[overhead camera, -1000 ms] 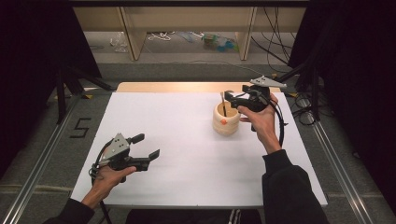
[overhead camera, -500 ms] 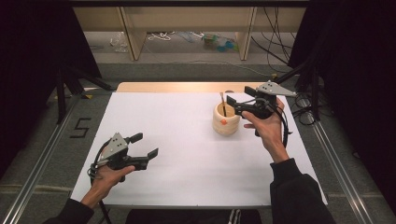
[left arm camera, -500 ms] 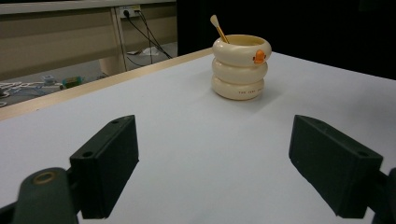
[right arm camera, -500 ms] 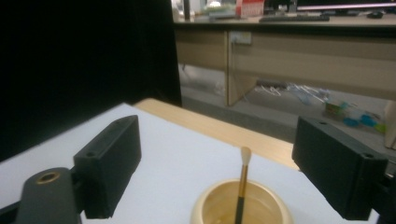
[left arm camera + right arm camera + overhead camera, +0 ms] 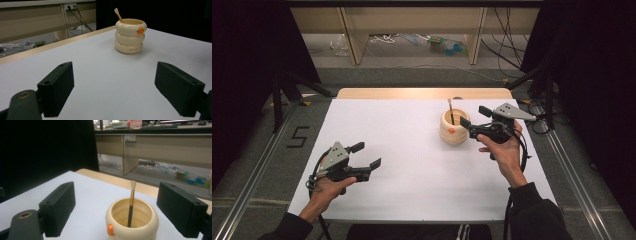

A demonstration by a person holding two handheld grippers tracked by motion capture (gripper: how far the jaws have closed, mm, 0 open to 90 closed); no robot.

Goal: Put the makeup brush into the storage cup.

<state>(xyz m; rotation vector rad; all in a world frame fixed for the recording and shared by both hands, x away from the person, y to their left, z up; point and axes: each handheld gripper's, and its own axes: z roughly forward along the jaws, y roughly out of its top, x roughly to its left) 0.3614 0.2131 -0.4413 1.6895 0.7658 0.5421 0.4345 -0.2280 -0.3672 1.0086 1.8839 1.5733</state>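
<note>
Cream ceramic cup [image 5: 454, 129] shaped like 3 stacked rings stands upright on the white table [image 5: 412, 150], in its far right part, with a small orange knob [image 5: 451, 131] on its side facing you. Inside it leans 1 thin brush [image 5: 451, 111] with a dark lower handle, a golden middle and a pale tip, which comes out above the rim.

Your right gripper [image 5: 473, 119] is held above the table just beside the cup, on its right side, and it points toward the cup. Its 2 jaws are wide apart and they hold nothing; in the right gripper view the cup [image 5: 132, 222] is seen between them but a little ahead, and I cannot tell if a jaw touches it. The brush [image 5: 131, 205] stands near the middle of that gap.

Your left gripper [image 5: 366, 156] is in the near left part of the table, well apart from the cup. Its jaws are also wide apart and empty, and in the left gripper view the cup [image 5: 130, 36] is far in front of them.
</note>
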